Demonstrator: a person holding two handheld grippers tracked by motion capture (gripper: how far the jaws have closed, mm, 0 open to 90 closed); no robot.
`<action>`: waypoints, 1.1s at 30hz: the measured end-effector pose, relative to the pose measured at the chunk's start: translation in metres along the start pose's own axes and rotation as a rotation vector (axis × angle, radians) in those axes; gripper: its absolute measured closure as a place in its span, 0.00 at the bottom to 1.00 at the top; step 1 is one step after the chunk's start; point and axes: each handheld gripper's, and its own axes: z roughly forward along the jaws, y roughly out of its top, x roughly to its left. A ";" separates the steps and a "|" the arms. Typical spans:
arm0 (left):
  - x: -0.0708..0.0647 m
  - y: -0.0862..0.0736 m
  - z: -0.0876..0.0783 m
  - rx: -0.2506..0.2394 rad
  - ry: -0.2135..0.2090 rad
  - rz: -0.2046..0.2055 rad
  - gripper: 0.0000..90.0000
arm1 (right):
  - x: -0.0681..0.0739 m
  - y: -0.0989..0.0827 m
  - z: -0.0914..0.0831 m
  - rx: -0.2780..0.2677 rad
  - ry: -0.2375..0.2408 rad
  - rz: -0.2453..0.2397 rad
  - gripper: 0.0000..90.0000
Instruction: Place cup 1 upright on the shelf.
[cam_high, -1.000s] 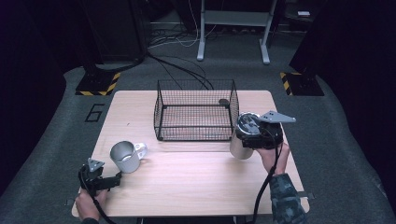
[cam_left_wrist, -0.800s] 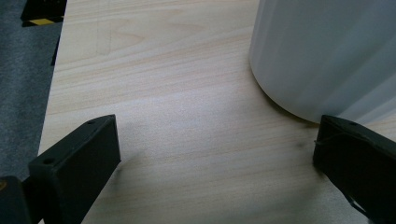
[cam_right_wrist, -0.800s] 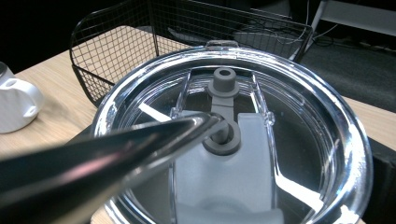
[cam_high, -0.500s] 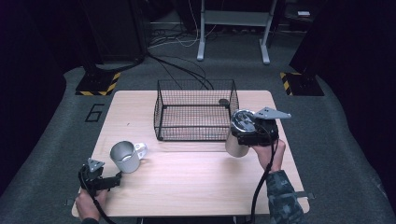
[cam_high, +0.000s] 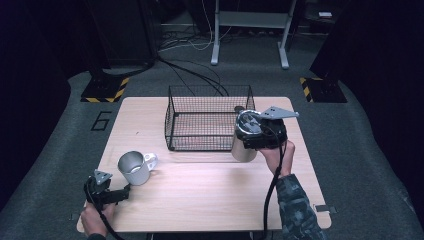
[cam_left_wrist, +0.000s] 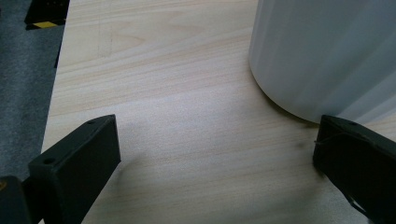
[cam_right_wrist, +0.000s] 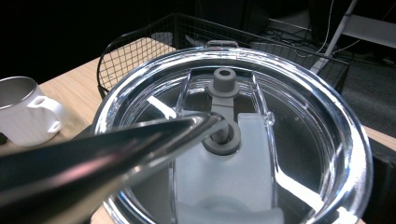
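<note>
While the right gripper holds the lidded tumbler lifted just off the basket's right front corner, nothing lies inside it yet. Left gripper rests with jaws open beside the mug, untouched. Basket top is open, counter front free; wire rim is close.

A black wire basket stands open-topped at the centre of the frame, on the far half of a light wooden table. Around it lies grey carpet marked with a painted 6. Black cables trail towards the white metal stand legs at upper centre.
</note>
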 end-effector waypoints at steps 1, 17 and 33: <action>0.000 0.000 0.000 0.000 0.000 0.000 0.01 | 0.001 0.001 0.001 -0.003 -0.001 0.009 0.04; -0.002 0.000 0.000 -0.006 0.006 0.002 0.01 | 0.004 0.030 0.010 -0.016 0.013 -0.026 0.04; -0.002 0.000 0.000 -0.006 0.006 0.003 0.01 | -0.002 0.049 0.017 -0.034 0.008 -0.032 0.04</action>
